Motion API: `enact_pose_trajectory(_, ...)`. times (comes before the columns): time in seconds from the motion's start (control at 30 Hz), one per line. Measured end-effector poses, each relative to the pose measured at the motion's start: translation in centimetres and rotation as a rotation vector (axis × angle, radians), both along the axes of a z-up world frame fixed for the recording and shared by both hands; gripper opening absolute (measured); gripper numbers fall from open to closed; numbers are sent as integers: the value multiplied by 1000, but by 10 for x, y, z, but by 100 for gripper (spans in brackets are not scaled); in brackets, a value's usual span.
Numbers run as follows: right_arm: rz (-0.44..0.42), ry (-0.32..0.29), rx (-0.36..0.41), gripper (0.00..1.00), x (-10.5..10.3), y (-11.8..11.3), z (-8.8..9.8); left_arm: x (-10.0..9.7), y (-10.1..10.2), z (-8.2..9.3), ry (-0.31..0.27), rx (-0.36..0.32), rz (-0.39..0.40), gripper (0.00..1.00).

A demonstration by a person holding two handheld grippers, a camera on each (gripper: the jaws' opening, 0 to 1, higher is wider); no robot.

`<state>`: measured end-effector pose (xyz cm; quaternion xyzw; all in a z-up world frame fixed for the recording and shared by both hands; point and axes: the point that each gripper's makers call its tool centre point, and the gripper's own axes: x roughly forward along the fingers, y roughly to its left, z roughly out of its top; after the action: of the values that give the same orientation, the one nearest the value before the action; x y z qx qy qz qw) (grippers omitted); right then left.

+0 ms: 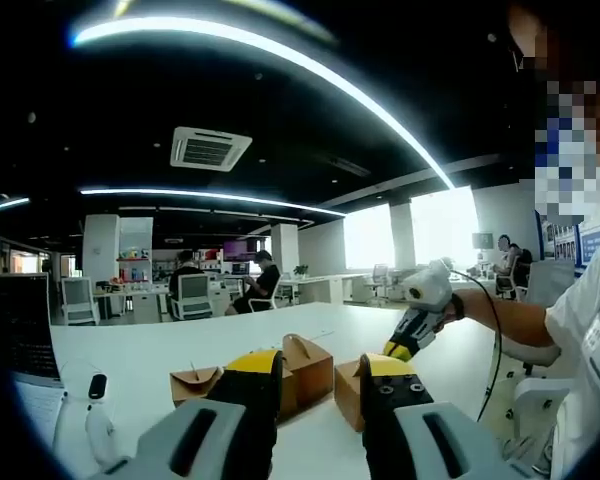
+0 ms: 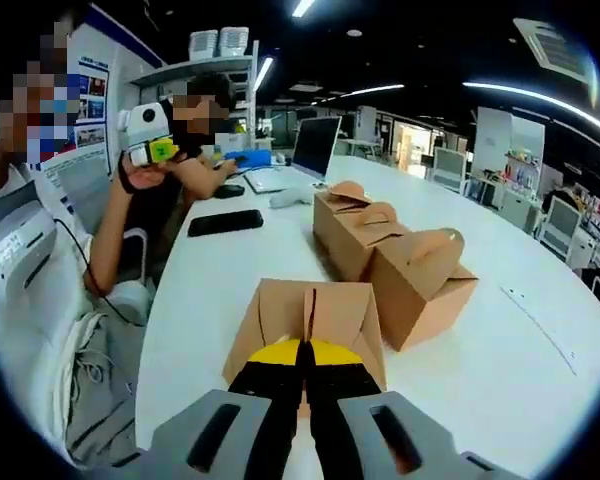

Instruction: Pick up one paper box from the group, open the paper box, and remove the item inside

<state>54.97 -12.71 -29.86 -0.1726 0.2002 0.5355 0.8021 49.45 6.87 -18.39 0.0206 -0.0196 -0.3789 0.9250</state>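
1. Your right gripper (image 2: 302,372), right gripper view, 6 o'clock: the yellow-tipped jaws are pressed together, clenched on the near top edge of a box (image 2: 310,318). That box sits flat on the white table (image 2: 500,340), its top flaps partly spread.

2. Other boxes (image 2: 390,250), right gripper view, 1 o'clock of the gripped box: brown carry-handle boxes set in a row, touching one another, just beside the gripped one.

3. Your left gripper (image 1: 320,375), left gripper view, 6 o'clock: jaws spread apart, released, nothing between them. In the left gripper view the right gripper shows at 3 o'clock, its tip on the rightmost box.

4. Phone (image 2: 225,222), right gripper view, 10 o'clock: black, lying flat on the table, well apart from the boxes.

5. Monitor (image 2: 315,145), right gripper view, 12 o'clock: upright at the far end of the table.

6. Ceiling vent (image 1: 210,148), left gripper view, 11 o'clock.
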Motion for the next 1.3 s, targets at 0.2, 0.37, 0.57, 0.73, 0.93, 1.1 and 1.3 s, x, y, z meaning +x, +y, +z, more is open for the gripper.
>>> enact_pose_trajectory(0.2, 61, -27, -22, 3, -8, 8, 0, -1, -1, -1, 0, 1, -3, 33)
enact_pose_trajectory(0.37, 112, -39, -30, 3, -12, 13, -1, -1, 0, -1, 1, 0, 0, 33)
enact_pose_trajectory(0.57, 152, -46, -27, 3, -14, 16, -2, -1, -1, -2, 1, 2, -2, 33)
enact_pose_trajectory(0.73, 193, -67, -34, 3, -11, 16, -2, -1, -2, -2, 3, 2, -3, 33)
enact_pose_trajectory(0.93, 256, -87, -30, 3, -9, 17, -1, -1, -3, -3, 5, 4, -3, 33)
enact_pose_trajectory(1.1, 295, -86, -19, 3, -10, 19, -1, -1, -3, -3, 5, 4, -4, 33)
enact_pose_trajectory(1.3, 316, -80, -5, 3, -13, 24, -2, 0, -2, -4, 7, 6, -3, 33)
